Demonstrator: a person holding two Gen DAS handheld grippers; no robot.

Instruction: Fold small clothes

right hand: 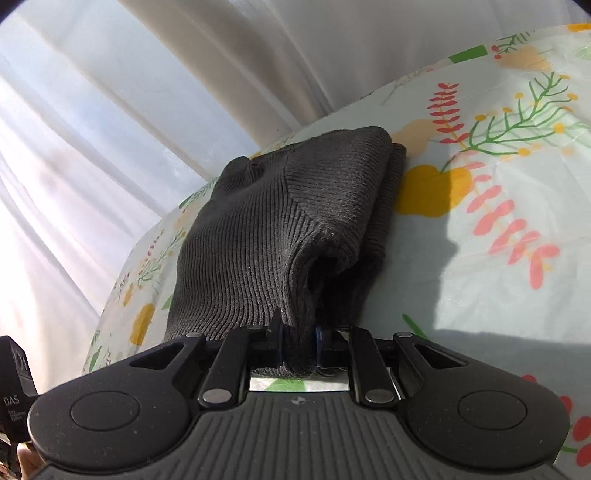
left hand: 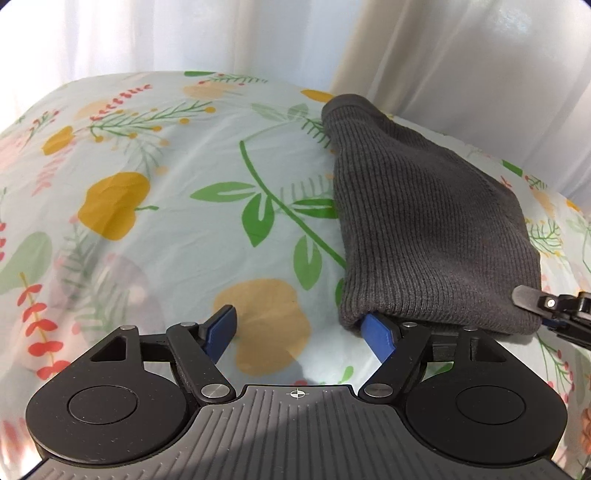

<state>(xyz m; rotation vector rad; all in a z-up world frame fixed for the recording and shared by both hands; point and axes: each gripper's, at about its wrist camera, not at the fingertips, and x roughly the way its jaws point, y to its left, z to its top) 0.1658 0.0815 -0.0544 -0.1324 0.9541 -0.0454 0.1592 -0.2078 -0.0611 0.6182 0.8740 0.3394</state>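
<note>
A dark grey ribbed knit garment (left hand: 428,221) lies on the floral sheet (left hand: 166,221), at the right in the left wrist view. My left gripper (left hand: 299,332) is open; its right finger's tip (left hand: 376,332) sits under the garment's near left corner, its left finger (left hand: 221,325) rests over bare sheet. My right gripper (right hand: 299,347) is shut on the garment's near edge (right hand: 258,236), which bunches up between the pads. The right gripper also shows at the garment's near right corner in the left wrist view (left hand: 546,306).
The floral sheet (right hand: 498,240) covers the whole work surface. White curtains (left hand: 184,33) hang close behind it, and in the right wrist view (right hand: 110,110) too. Part of the left gripper's body (right hand: 14,387) shows at the lower left edge.
</note>
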